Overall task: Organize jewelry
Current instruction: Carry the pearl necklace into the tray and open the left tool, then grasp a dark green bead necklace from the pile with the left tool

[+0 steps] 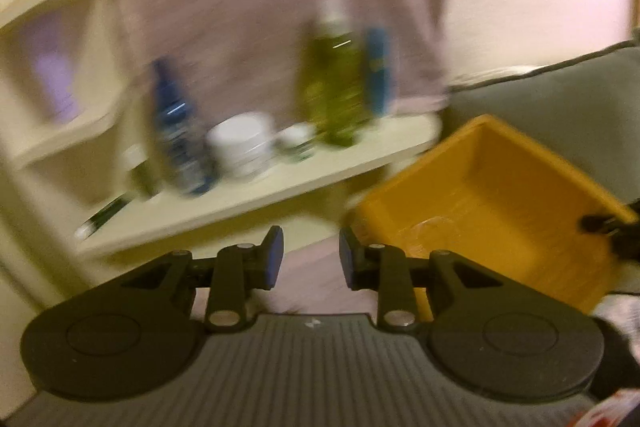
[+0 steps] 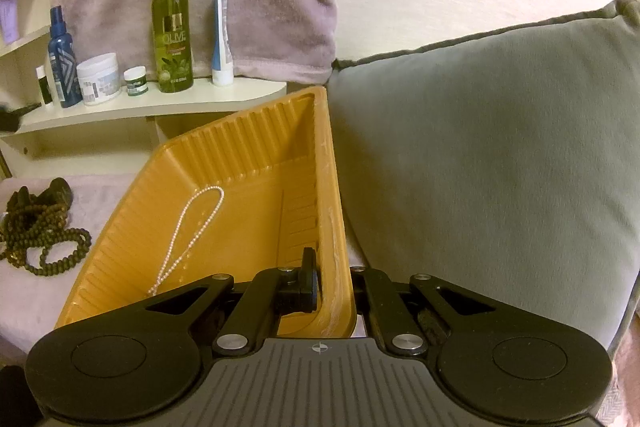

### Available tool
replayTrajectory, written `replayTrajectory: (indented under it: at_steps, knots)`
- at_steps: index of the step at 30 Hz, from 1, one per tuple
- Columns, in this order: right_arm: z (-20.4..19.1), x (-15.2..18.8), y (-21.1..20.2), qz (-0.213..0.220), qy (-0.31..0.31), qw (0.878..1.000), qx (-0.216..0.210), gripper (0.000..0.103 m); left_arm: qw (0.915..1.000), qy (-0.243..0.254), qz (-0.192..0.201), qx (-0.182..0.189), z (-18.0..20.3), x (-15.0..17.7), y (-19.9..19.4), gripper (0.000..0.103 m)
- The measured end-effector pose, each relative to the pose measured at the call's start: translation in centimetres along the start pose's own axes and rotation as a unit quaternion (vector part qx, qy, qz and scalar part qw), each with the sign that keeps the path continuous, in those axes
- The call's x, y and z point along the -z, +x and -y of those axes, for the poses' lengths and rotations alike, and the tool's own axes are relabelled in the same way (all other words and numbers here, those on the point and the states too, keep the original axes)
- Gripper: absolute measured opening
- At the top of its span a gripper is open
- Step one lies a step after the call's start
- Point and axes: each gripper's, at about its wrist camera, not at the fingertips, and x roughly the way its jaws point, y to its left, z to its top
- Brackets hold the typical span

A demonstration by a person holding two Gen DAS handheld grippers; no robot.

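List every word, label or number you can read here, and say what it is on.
"OLIVE": on the green spray bottle.
Smaller print beneath it: too small to read.
Labels on the blue bottle, white jar and white tube: unreadable.
Left wrist view: all blurred.

A green olive bottle point(image 2: 172, 27) stands on the shelf point(image 2: 168, 101) with a blue bottle point(image 2: 61, 59), a white jar point(image 2: 99, 78) and a tube point(image 2: 222, 31). A big grey pillow point(image 2: 480, 147) leans nearby.
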Motion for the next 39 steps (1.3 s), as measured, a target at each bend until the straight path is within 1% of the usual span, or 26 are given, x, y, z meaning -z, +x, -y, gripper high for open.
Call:
replayTrajectory:
  at_steps: [4,8,11,15,20,23,27,30,32,35,39]
  knots:
    - [0.0,0.0,0.2,-0.004,-0.003,1.0,0.0,0.004,0.998,-0.041,-0.02,-0.042,-3.5,3.4,0.3,0.027]
    - [0.0,0.2,0.3,-0.009,-0.008,1.0,0.003,0.004,0.995,-0.064,-0.042,-0.064,-5.7,6.8,0.5,0.027]
    - [0.0,0.3,0.5,-0.011,-0.013,1.0,0.005,0.004,0.9931,-0.083,-0.056,-0.06,-6.3,8.9,1.0,0.027]
    - [0.0,0.3,0.6,-0.012,-0.016,1.0,0.007,0.004,0.9917,-0.094,-0.069,-0.053,-5.8,10.9,1.7,0.026]
    - [0.0,0.2,0.8,-0.014,-0.019,1.0,0.011,0.004,0.9893,-0.121,-0.073,-0.035,-4.9,11.8,3.0,0.025]
    - [0.0,0.2,0.8,-0.015,-0.02,1.0,0.012,0.004,0.9878,-0.129,-0.08,-0.037,-4.4,11.9,3.9,0.024]
    - [0.0,0.2,0.9,-0.016,-0.022,1.0,0.012,0.004,0.9889,-0.117,-0.066,-0.062,-4.7,11.8,3.9,0.024]
    - [0.0,0.1,0.9,-0.016,-0.022,1.0,0.013,0.004,0.9923,-0.075,-0.062,-0.077,-5.1,11.8,3.5,0.024]
    - [0.0,0.1,0.9,-0.016,-0.023,1.0,0.013,0.004,0.9932,-0.054,-0.064,-0.081,-5.7,12.0,3.2,0.024]
    - [0.0,0.1,0.9,-0.015,-0.024,0.999,0.014,0.004,0.9929,-0.037,-0.077,-0.082,-6.8,12.9,3.1,0.024]
    - [0.1,0.1,1.0,-0.015,-0.026,0.999,0.016,0.004,0.9926,-0.03,-0.091,-0.074,-7.8,13.8,3.7,0.024]
